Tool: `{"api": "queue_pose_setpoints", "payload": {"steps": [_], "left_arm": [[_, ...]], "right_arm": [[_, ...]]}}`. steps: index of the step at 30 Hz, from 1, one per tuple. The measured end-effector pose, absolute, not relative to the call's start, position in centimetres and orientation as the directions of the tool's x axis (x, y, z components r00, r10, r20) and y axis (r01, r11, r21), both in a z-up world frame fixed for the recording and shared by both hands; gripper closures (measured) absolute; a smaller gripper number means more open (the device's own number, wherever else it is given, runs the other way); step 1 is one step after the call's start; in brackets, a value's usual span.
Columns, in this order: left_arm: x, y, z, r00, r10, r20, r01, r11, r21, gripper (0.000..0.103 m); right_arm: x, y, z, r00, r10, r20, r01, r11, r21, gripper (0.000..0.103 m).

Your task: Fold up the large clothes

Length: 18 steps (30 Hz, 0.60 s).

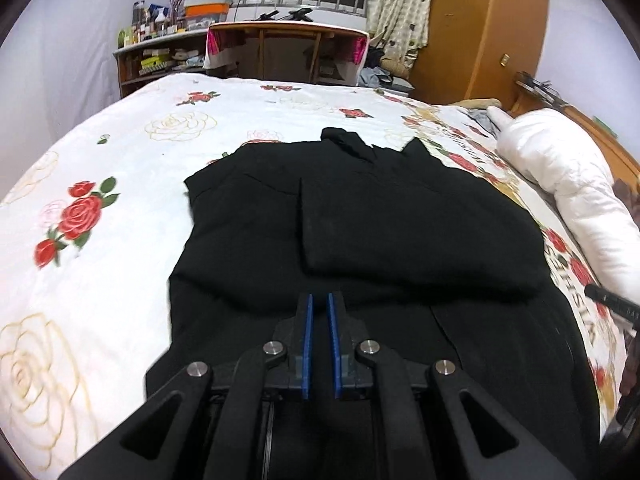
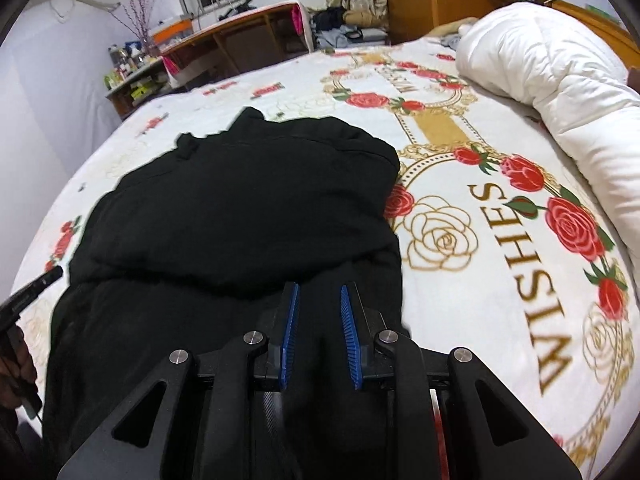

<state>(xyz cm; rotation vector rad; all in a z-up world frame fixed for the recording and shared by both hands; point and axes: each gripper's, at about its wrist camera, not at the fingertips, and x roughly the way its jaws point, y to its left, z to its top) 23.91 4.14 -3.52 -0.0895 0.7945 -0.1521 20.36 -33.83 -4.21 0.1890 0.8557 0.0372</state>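
Garment (image 1: 360,220), black and partly folded, lies on the rose-print bedspread (image 1: 100,200) in the left wrist view, the left gripper (image 1: 319,300) clenched empty above it. Right wrist view: right gripper (image 2: 319,292) hovers slightly parted, grasping nothing.

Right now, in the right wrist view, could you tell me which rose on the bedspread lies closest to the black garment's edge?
The red rose tucked against the black garment, its left side hidden under the cloth. The gold-outlined rose lies just beyond it; the other red ones sit further right.
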Motion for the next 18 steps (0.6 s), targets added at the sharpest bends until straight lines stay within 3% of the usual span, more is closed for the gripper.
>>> {"api": "queue_pose_setpoints", "payload": {"steps": [14,18], "left_arm": [[13.1,5.0,-1.4,0.685,-0.161,-0.710,0.104,0.987,-0.123,0.093],[11.3,5.1,-0.6,0.690,-0.162,-0.706,0.112,0.987,-0.118,0.090]], "right_arm": [[9.4,-30.3,-2.6,0.678,0.120,-0.725,0.004,0.986,0.166,0.081],[6.8,-29.9,-2.3,0.677,0.128,-0.724,0.004,0.984,0.177,0.071]]}}
